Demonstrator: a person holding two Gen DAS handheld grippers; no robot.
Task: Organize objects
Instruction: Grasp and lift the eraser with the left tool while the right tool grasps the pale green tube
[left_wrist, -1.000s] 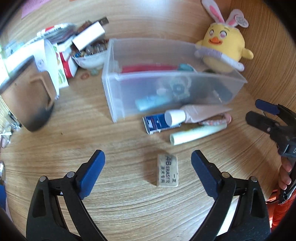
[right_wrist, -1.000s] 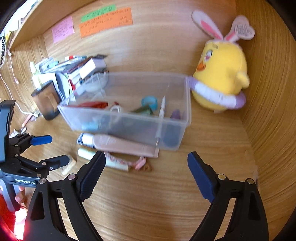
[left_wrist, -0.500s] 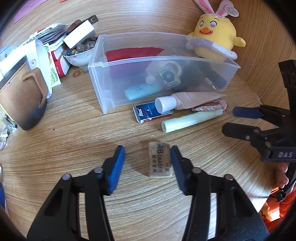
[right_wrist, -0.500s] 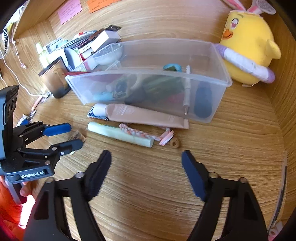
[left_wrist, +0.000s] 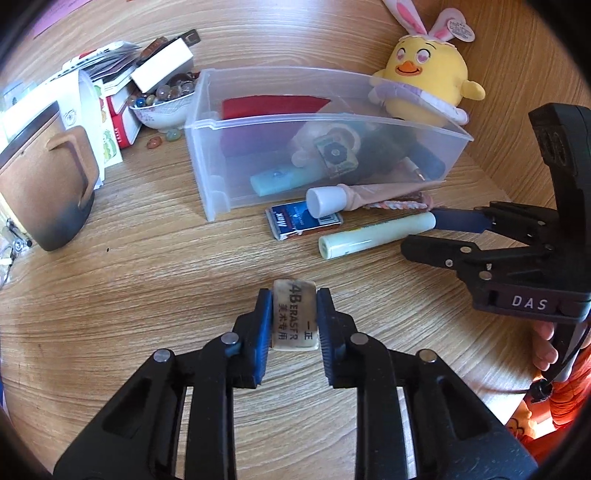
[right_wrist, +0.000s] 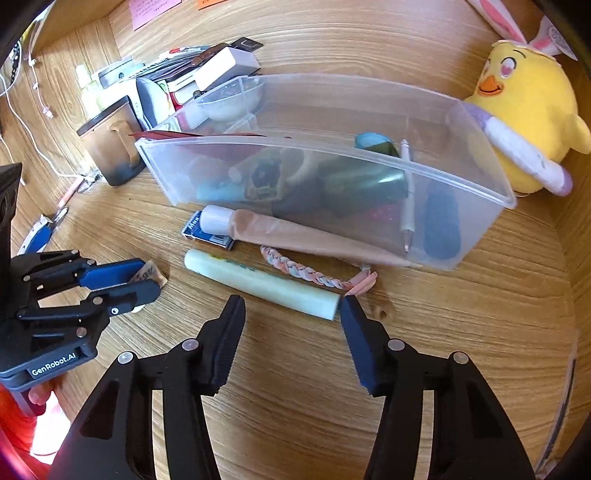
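- Your left gripper (left_wrist: 294, 320) points steeply down at the wooden worktop (left_wrist: 147, 288). Its blue pads are clamped on the long sides of the eraser (left_wrist: 294, 319), which lies flat on the worktop, in the open area in front of the clear bin (left_wrist: 218, 184).
- A second ago these jaws stood wide, with the eraser loose between them. They have just been closing and now press on it.
- Your right gripper (right_wrist: 291, 314) also tilts downward, jaws parted. The pale green tube (right_wrist: 258, 284) lies just ahead of the tips, its right end beside the right finger (right_wrist: 360, 343). The pads do not press on it.
- These jaws have just been closing from a wider spread, and the gripper has come nearer the tube. No object sits between the pads.
- The tube lies on the worktop in front of the bin, alongside a braided cord (right_wrist: 306, 275) and a beige tube (right_wrist: 295, 236) with a white cap.
- A yellow chick plush (left_wrist: 424, 85) sits at the bin's far right corner. A brown mug (left_wrist: 44, 188) stands towards the worktop's left edge.
- Fingers of your hand (left_wrist: 546, 345) show below the right gripper's body.
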